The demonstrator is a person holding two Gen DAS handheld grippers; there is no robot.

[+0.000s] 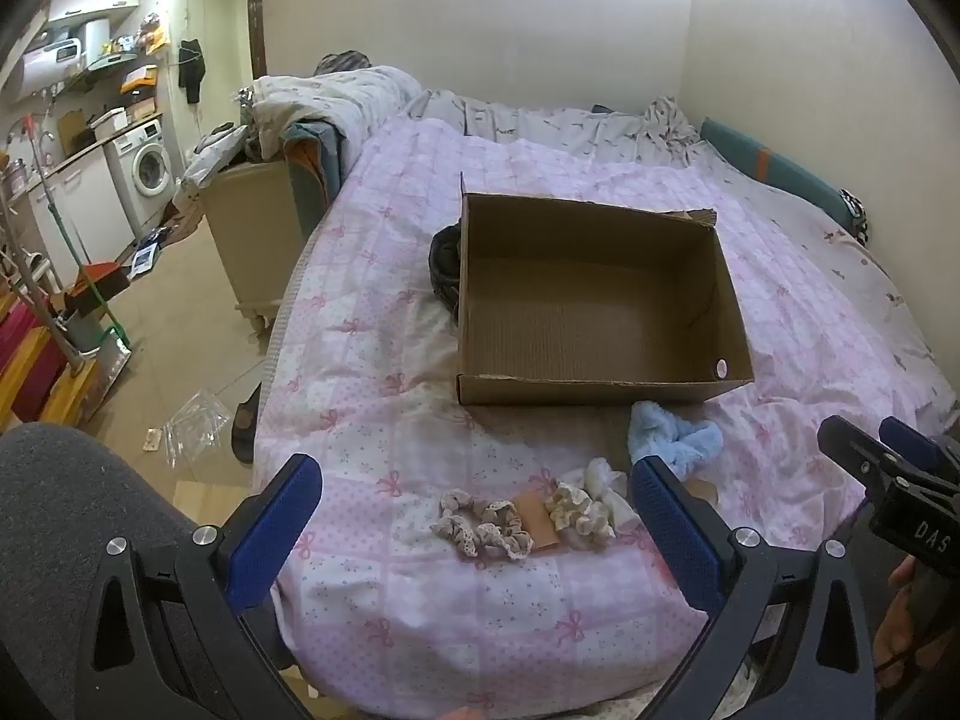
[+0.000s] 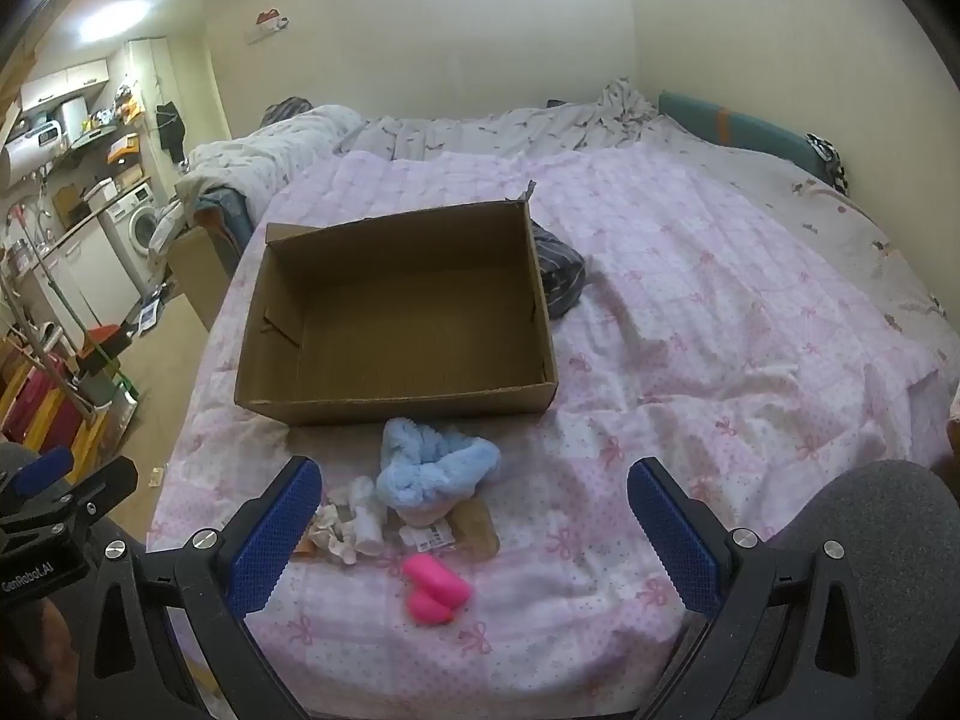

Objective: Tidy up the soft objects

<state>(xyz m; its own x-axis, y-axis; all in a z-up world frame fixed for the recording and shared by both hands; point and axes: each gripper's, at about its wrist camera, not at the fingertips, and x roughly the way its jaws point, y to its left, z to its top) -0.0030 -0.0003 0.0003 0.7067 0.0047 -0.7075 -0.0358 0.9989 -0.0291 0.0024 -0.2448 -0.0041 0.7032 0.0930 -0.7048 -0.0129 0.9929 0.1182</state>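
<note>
Both claws, left claw (image 1: 474, 516) and right claw (image 2: 474, 516), are spread wide and grip nothing. Near the bed (image 2: 720, 330) edge lie 2 scrunchies (image 1: 483, 525), a pink item (image 2: 435, 591) and a blue headband (image 2: 435, 471). Beyond stands the cardboard box (image 2: 396, 405), open.

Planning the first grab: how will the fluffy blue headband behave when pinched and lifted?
The blue headband looks plush and crumpled, so it will probably squash between the pads and droop. Likely light; it barely dents the quilt. It overlaps a tagged card, which might drag along.
</note>
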